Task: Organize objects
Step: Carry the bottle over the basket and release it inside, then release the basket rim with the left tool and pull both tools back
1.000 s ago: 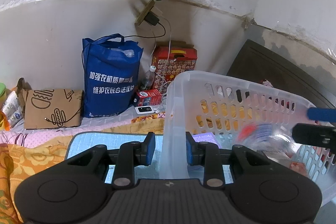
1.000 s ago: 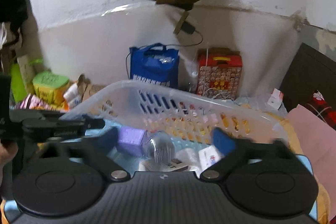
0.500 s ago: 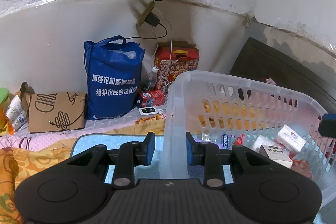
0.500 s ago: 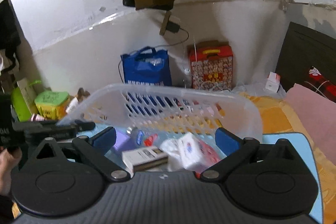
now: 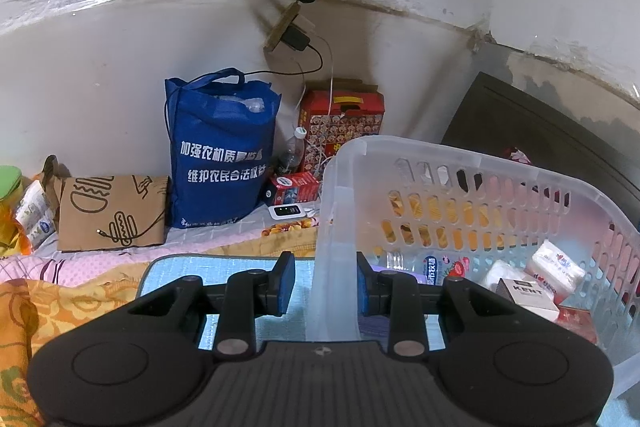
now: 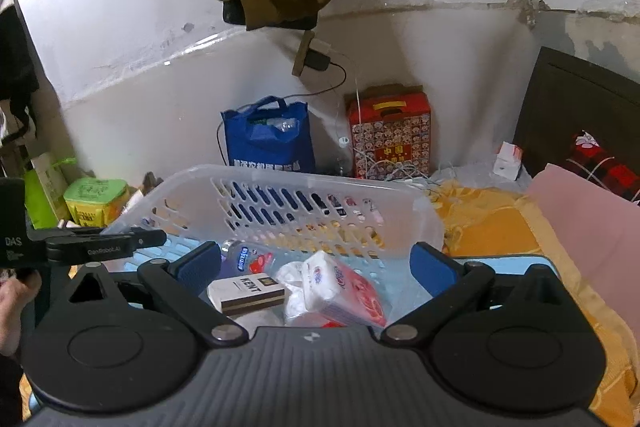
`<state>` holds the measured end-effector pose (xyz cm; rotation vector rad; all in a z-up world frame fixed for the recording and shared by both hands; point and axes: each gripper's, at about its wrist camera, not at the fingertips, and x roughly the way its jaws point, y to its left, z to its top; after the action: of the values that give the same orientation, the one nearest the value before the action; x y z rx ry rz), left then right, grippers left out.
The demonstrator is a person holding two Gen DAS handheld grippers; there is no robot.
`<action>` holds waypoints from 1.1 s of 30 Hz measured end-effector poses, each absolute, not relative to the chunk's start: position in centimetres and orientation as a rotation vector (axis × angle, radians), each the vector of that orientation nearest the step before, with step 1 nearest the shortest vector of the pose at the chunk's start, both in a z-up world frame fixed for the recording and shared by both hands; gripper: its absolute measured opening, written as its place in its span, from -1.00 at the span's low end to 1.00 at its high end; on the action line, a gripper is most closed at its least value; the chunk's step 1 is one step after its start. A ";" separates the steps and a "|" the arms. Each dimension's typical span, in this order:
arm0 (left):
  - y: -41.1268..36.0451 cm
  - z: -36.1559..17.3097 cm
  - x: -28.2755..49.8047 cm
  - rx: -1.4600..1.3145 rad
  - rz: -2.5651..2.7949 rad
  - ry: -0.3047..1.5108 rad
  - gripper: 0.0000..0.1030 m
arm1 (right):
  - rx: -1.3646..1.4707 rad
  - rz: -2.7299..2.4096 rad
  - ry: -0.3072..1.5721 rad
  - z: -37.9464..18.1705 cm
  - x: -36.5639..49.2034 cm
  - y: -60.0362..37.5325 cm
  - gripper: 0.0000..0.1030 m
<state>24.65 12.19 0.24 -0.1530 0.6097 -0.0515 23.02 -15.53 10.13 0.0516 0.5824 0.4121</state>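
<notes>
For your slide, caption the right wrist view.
Open right gripper above clear basket holding tissue pack and cigarette box.

The laundry basket (image 5: 472, 163) is see-through, shiny plastic. The blue bag (image 5: 222, 155) at middle left is soft cloth. The brown bag (image 5: 112, 211) is matt paper. The wall (image 5: 100, 39) looks rough.

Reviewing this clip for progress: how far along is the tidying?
Done: bottle, KENT box and tissue pack lie in the basket. In hand: left claw grips the basket's wall; right claw is open, empty. Left: nothing loose shows on the blue mat.
</notes>
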 end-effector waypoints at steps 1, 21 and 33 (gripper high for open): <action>12.2 0.2 24.6 -0.156 -0.052 0.607 -0.32 | 0.067 0.422 0.579 10.2 22.9 -15.8 1.00; 13.8 1.1 20.9 -0.156 -0.023 0.491 0.22 | 0.231 0.298 0.523 10.3 19.4 -24.5 1.00; 15.1 1.3 11.0 -0.349 -0.016 0.438 0.71 | 0.384 0.391 0.617 2.4 14.9 -22.5 1.00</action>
<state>10.96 15.12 1.30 -0.3491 0.4376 -0.0162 14.88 -22.50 2.37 0.3842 0.6174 0.3914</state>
